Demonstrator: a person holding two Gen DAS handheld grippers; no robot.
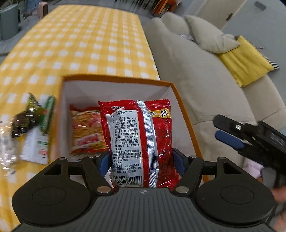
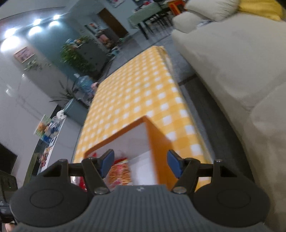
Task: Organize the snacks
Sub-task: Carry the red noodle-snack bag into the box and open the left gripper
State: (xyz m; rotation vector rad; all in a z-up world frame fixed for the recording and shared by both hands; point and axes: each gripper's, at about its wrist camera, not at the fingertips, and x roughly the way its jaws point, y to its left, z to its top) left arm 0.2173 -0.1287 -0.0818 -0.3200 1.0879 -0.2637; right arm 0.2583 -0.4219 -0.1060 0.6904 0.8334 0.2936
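Home living room, open-plan w/ a dining area. Low desk (image 1: 80,41) under a yellow-and-white check cloth sits just beside a beige fabric sofa (image 1: 187,71) w/ loose cushions (image 1: 209,33) and a folded yellow blanket (image 1: 246,60). Right wrist view: teal wall w/ a framed picture (image 2: 23,54), ceiling spotlights (image 2: 35,23), leafy houseplants (image 2: 75,57) by a grey cabinet, a blue water jug (image 2: 84,82) on the floor, and farther back a dining table w/ dark chairs (image 2: 152,16). Left side: a shelf of colourful boxes (image 2: 50,130), blurred.
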